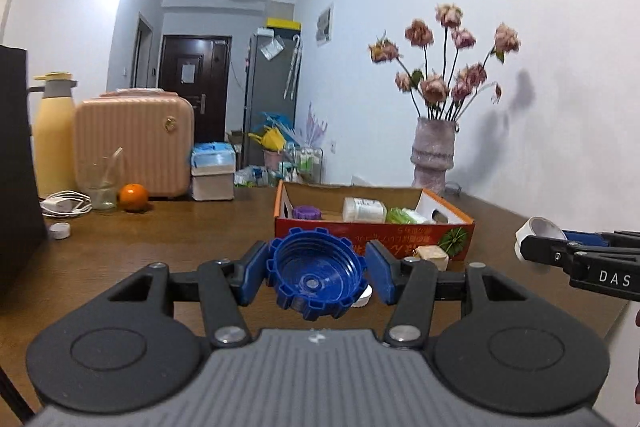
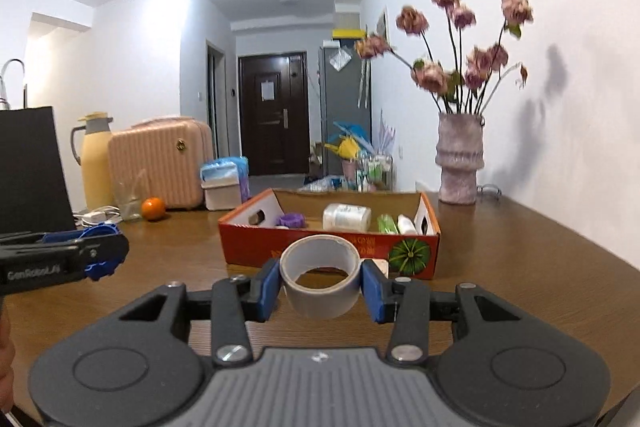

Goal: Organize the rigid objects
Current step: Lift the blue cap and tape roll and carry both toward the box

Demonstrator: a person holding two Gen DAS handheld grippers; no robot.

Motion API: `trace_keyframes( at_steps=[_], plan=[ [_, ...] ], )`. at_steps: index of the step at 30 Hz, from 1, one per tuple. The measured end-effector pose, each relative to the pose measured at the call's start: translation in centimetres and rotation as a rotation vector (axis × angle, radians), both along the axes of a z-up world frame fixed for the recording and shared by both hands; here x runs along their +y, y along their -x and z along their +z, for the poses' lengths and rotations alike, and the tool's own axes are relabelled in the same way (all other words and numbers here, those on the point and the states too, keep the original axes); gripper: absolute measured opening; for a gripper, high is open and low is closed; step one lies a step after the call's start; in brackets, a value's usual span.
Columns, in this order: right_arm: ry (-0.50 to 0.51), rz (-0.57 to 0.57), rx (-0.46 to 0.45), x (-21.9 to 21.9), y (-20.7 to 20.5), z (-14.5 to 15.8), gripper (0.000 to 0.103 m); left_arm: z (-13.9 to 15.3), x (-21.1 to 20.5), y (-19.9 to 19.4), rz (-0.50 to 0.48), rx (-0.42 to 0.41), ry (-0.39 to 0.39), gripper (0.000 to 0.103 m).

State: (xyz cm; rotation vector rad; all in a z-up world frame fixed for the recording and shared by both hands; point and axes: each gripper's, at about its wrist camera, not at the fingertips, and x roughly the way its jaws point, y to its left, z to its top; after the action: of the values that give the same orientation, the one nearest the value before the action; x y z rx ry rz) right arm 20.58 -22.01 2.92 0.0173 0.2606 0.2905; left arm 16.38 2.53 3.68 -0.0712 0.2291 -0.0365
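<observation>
My left gripper (image 1: 317,274) is shut on a big blue ridged bottle cap (image 1: 316,273), held above the wooden table in front of an orange cardboard box (image 1: 372,247). My right gripper (image 2: 320,283) is shut on a grey roll of tape (image 2: 320,277), also just short of the box (image 2: 332,251). Inside the box lie a purple lid (image 2: 291,219), a white bottle (image 2: 346,217), a green item (image 2: 387,223) and a white tube (image 2: 406,225). Each gripper shows at the edge of the other's view: the right one (image 1: 536,241), the left one (image 2: 100,251).
A small beige cube (image 1: 432,255) and a white cap (image 1: 365,295) sit before the box. A vase of dried roses (image 2: 458,163) stands at the back right by the wall. At the left are an orange (image 1: 133,197), a glass (image 1: 102,187), a pink case (image 1: 134,143), a yellow flask (image 1: 54,139).
</observation>
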Motion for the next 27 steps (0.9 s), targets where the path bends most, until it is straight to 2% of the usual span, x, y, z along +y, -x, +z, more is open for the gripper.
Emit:
trace_keyframes(
  at_steps=[8, 13, 20, 27],
  plan=[
    [0.018, -0.012, -0.093, -0.1, 5.4, 1.7, 0.043, 1.3, 0.3, 5.6, 0.003, -0.087, 0.024, 0.055],
    [0.021, -0.014, -0.126, 0.0, 7.0, 2.2, 0.043, 2.0, 0.3, 6.7, -0.014, -0.119, 0.018, 0.055],
    [-0.016, -0.029, -0.143, -0.4, 6.5, 1.6, 0.043, 1.1, 0.1, 5.1, -0.013, -0.076, 0.011, 0.055],
    [-0.014, -0.016, -0.093, -0.7, 2.3, 0.6, 0.043, 0.5, 0.3, 0.2, -0.021, -0.027, -0.008, 0.055]
  ],
)
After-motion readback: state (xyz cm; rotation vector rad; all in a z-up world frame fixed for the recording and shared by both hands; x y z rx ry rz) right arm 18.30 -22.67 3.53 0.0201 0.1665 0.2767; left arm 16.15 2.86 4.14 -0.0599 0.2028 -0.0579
